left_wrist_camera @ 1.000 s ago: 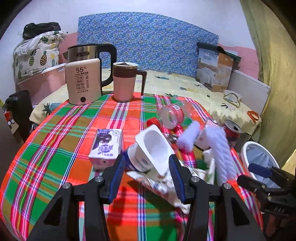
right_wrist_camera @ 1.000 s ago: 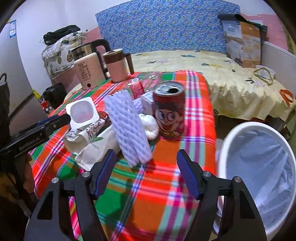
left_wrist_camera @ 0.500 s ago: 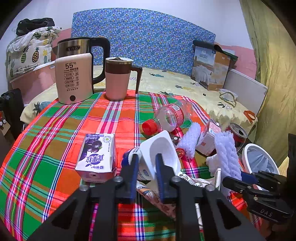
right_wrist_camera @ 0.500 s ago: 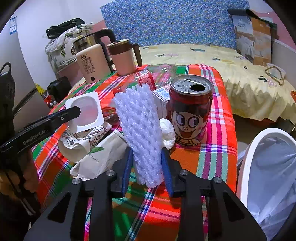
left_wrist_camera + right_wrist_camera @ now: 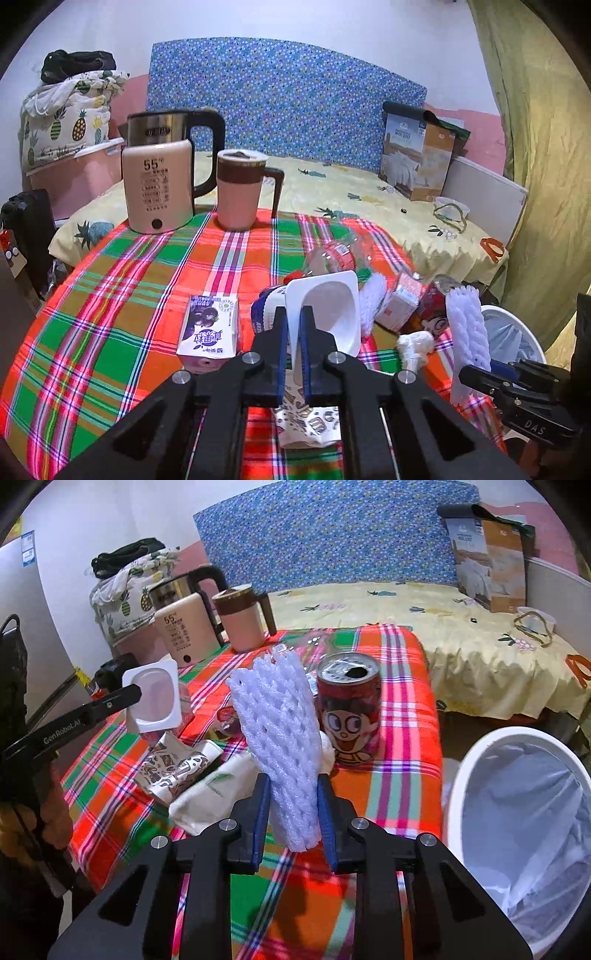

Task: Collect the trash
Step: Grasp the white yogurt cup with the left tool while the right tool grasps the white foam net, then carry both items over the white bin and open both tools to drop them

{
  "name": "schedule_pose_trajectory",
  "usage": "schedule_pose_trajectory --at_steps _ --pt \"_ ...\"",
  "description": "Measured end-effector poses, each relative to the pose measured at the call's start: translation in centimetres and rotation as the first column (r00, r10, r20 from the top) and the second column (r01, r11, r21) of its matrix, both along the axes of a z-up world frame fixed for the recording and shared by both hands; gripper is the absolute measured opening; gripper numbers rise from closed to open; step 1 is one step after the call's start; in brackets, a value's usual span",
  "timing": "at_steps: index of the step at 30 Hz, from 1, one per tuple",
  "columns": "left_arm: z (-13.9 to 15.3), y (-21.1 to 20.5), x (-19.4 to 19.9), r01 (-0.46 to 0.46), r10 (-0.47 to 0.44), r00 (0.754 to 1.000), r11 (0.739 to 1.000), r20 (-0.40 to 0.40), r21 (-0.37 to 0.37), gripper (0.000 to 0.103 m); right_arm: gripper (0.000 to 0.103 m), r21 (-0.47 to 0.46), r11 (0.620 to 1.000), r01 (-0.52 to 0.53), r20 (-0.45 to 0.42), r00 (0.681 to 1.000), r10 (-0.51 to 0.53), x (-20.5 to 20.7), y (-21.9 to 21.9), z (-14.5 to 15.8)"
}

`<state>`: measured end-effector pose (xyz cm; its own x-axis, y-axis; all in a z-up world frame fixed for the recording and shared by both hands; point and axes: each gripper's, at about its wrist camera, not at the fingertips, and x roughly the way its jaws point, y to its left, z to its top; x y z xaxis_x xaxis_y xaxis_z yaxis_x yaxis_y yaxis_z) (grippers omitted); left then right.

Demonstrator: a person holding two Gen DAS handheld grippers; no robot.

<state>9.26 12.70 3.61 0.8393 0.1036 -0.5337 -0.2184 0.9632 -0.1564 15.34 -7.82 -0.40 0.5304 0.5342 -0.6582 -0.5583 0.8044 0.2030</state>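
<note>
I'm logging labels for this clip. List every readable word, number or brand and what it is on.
"55" with a degree mark: front of the kettle; the small rows under it are too small to read.
"GenRobot.AI": arm of the left gripper.
"DAS": body of the right gripper.
Milk carton: large Chinese characters, too blurred to quote.
Cardboard box on the bed: print too small.
Red can: cartoon face, no readable text.

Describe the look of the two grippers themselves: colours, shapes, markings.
Both are matte black angular frames with silver bolt heads and flat blue pads lining the fingers. The left gripper carries white "GenRobot.AI" lettering along its side; the right gripper shows "DAS" in the left wrist view. No cables or sleeves show.
</note>
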Motion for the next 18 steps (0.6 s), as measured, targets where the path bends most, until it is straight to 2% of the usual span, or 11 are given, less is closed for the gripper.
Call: schedule_pose_trajectory --at_steps 10,18 --pt "1.7 -5.7 0.1 0.129 -0.129 0.992 0.992 0.012 0.003 0.007 0.027 0.020 0.992 0.125 -0.007 0.992 -0.125 -0.6 -5.0 0.1" --pt "1.7 -12.6 2.6 0.280 -0.280 0.960 0.960 -0.008 -0.011 0.007 0.027 0.008 0.967 0.255 -0.020 0.967 -0.254 -0.5 -9.9 -0.5"
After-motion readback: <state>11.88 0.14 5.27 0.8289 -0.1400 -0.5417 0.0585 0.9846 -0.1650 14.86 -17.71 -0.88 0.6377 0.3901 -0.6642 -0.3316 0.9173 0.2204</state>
